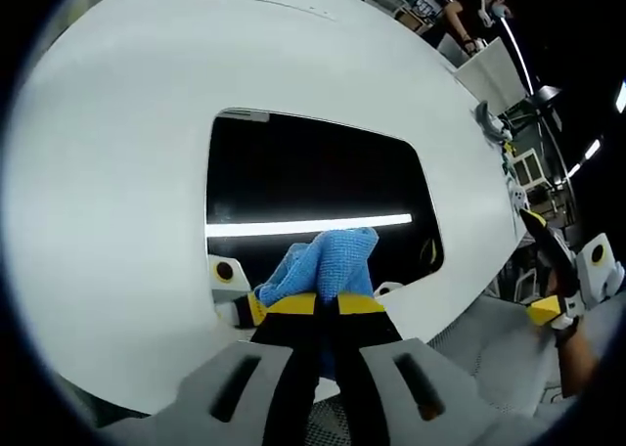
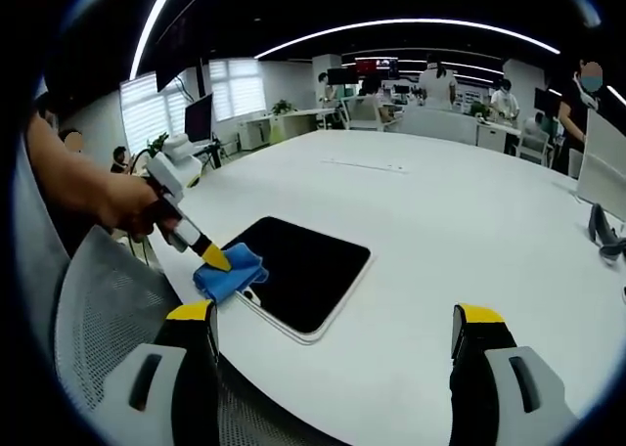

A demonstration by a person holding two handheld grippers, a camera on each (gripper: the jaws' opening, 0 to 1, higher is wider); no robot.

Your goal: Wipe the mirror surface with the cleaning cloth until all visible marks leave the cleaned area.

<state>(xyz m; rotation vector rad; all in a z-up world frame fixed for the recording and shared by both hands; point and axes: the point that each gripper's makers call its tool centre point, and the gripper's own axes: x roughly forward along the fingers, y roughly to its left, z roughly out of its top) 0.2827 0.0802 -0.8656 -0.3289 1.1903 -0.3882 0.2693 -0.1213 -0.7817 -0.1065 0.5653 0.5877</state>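
Note:
A dark rectangular mirror (image 1: 313,197) lies flat on the white table (image 1: 117,172), reflecting a bright ceiling light strip. My left gripper (image 1: 323,304) is shut on a blue cleaning cloth (image 1: 328,265), which rests on the mirror's near edge. In the right gripper view the mirror (image 2: 303,270) lies near the table's front edge, and the left gripper (image 2: 210,255), held by a person's hand, presses the blue cloth (image 2: 230,275) onto its left corner. My right gripper (image 2: 333,334) stands open above the table, to the right of the mirror, with nothing between its jaws.
A grey mesh chair (image 2: 98,319) stands at the table's near edge. A monitor (image 2: 606,172) stands on the table (image 2: 440,211) at the right. Desks, screens and several people fill the far office. The right gripper (image 1: 553,280) comes in from the right of the left gripper view.

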